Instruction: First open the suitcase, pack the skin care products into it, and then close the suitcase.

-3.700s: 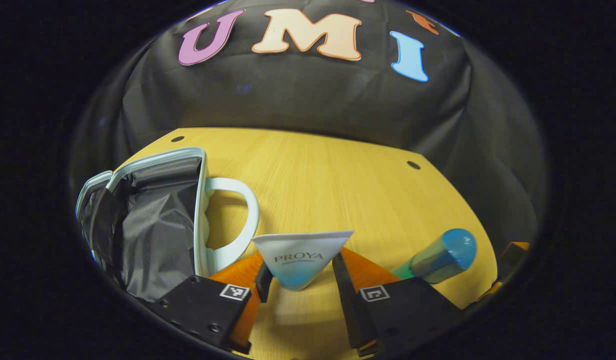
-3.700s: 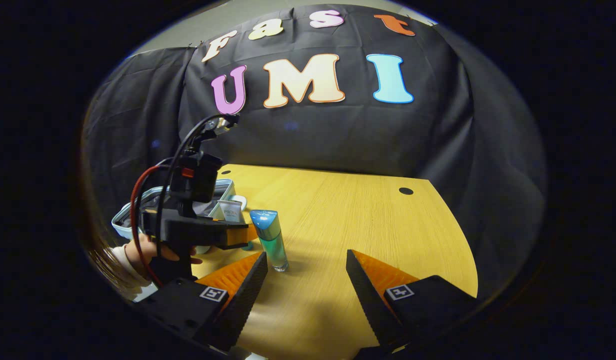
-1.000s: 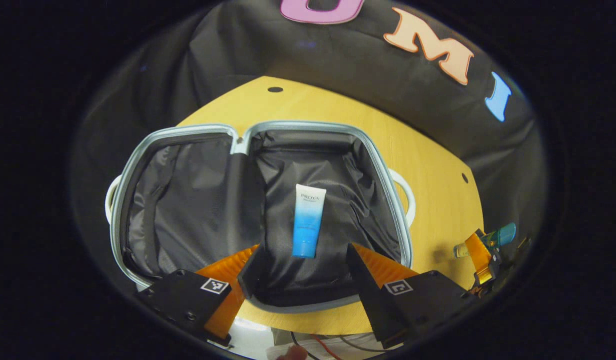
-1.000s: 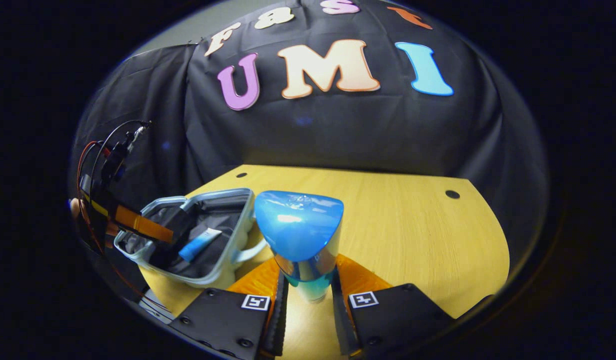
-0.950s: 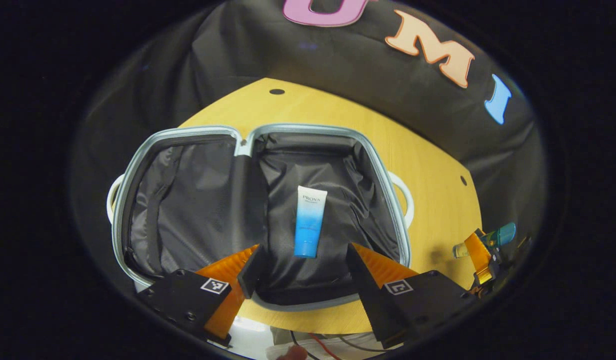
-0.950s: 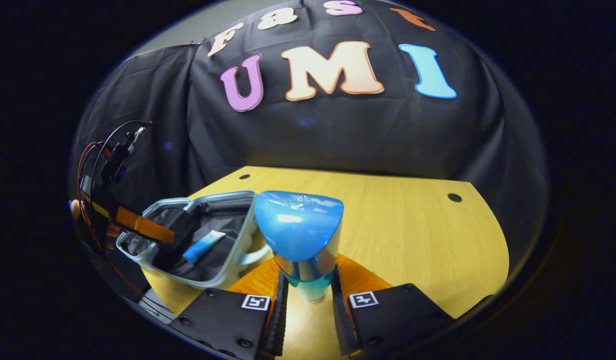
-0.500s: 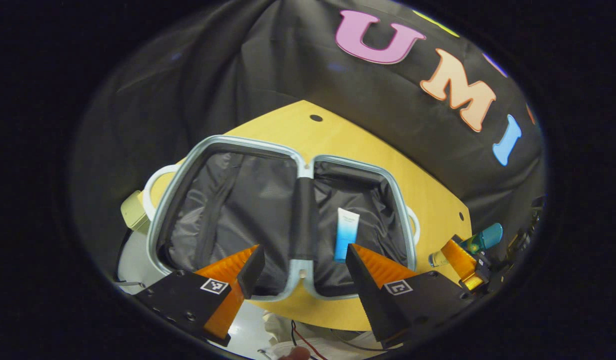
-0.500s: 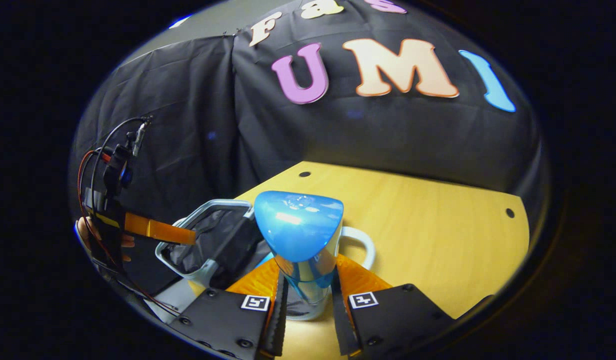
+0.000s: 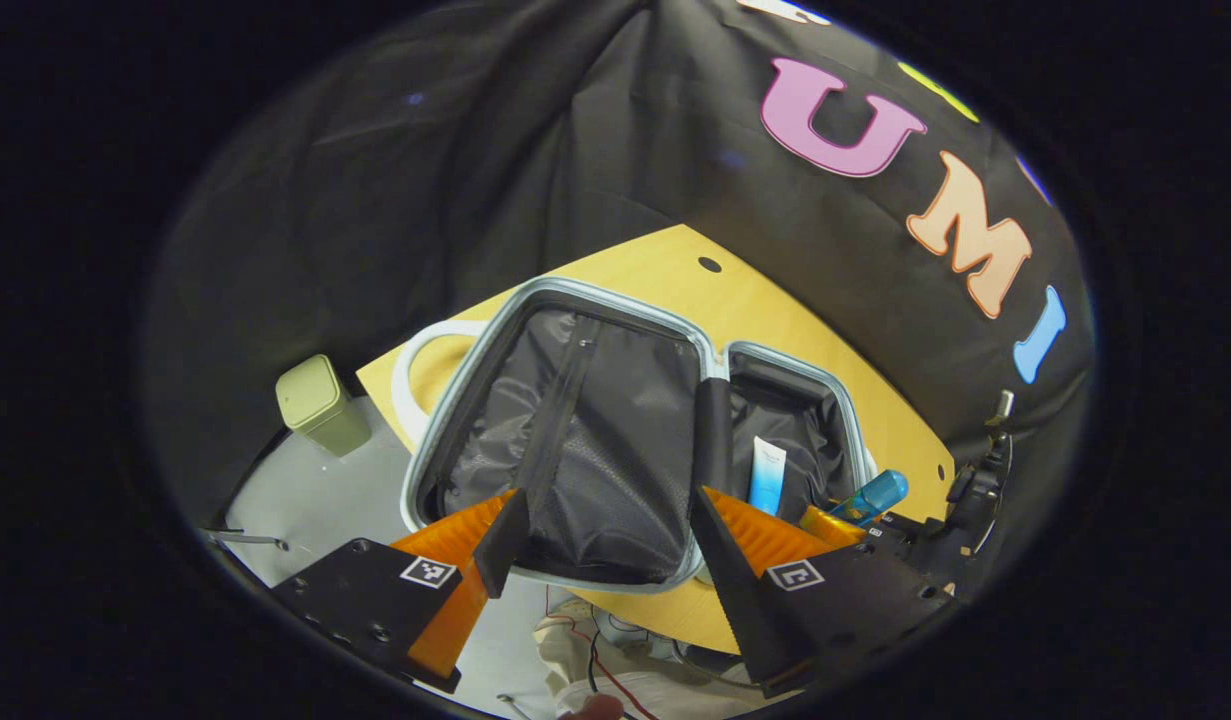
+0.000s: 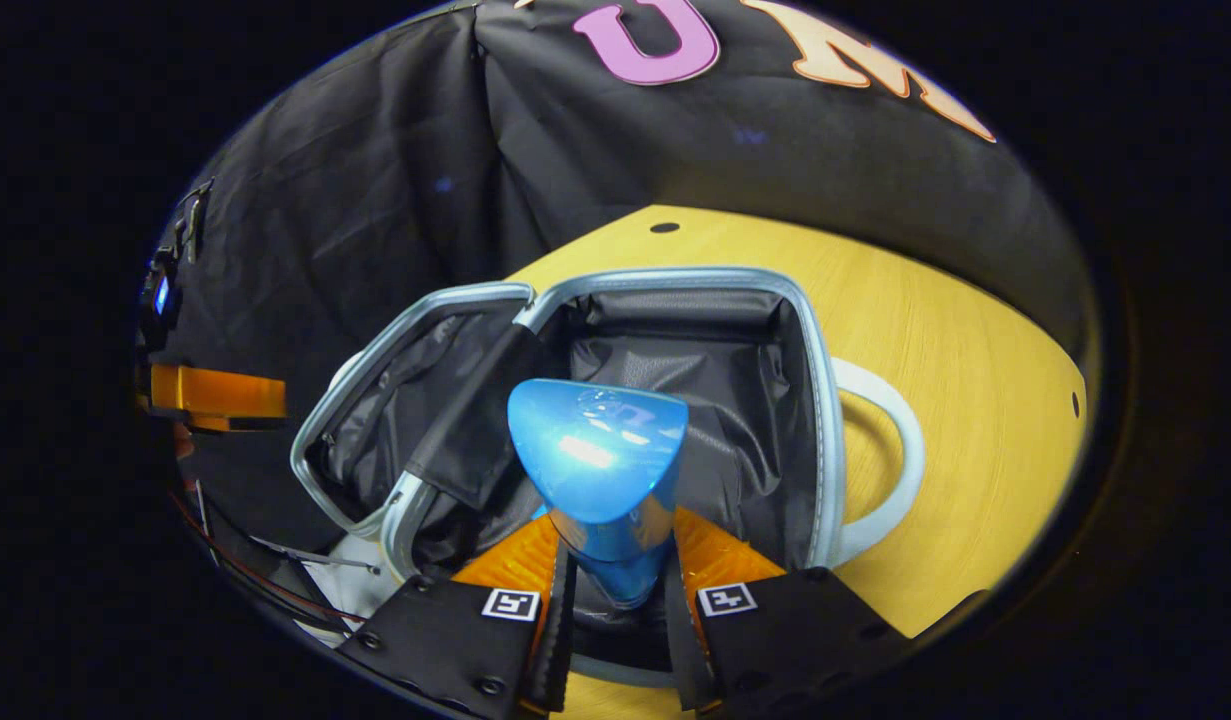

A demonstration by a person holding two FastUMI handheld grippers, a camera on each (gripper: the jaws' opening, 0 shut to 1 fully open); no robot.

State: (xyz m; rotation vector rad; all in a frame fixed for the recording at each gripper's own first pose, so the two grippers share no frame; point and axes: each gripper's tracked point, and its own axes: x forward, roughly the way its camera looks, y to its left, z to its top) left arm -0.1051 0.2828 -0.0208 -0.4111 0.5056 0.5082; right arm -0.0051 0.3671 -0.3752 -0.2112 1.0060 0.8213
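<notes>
One tube (image 9: pixel 765 476) lies in the open suitcase (image 9: pixel 535 310); right gripper (image 10: pixel 615 590) grips one bottle (image 10: pixel 600 470)

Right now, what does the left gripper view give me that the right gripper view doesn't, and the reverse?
Left gripper view: the white-and-blue tube lying in the suitcase's right-hand half, and a green bin. Right gripper view: the right gripper with its jaws closed on the blue-capped bottle, held above the lining. Both: the open suitcase on the table, and that bottle.
</notes>
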